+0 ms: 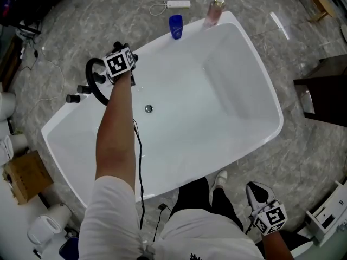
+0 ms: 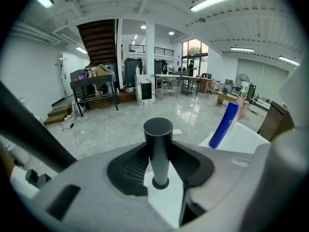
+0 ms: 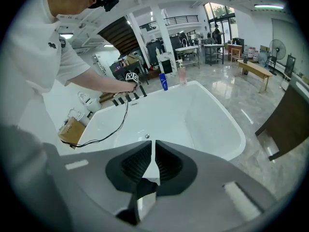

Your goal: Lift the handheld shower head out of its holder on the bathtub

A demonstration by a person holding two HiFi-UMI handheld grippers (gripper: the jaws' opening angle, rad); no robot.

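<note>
The white bathtub (image 1: pixel 255 85) fills the middle of the head view. On its far left rim stand a black curved spout (image 1: pixel 93 84) and black knobs (image 1: pixel 72 98). My left gripper (image 1: pixel 120 58) reaches over that rim. In the left gripper view the shower head's black cylindrical handle (image 2: pixel 158 141) stands upright in its holder between the ribbed pads (image 2: pixel 129 170), which press on both its sides; my left gripper (image 2: pixel 159 166) is shut on it. My right gripper (image 1: pixel 254 189) hangs low beside the person's leg, outside the tub, its jaws (image 3: pixel 153 153) together with nothing between them.
A blue bottle (image 1: pixel 175 26) and a pink pump bottle (image 1: pixel 215 8) stand on the tub's far rim. A white power strip (image 1: pixel 178 4) lies on the floor behind. A cardboard box (image 1: pixel 26 175) sits left, dark furniture (image 1: pixel 325 91) right. The drain (image 1: pixel 148 108) is in the tub floor.
</note>
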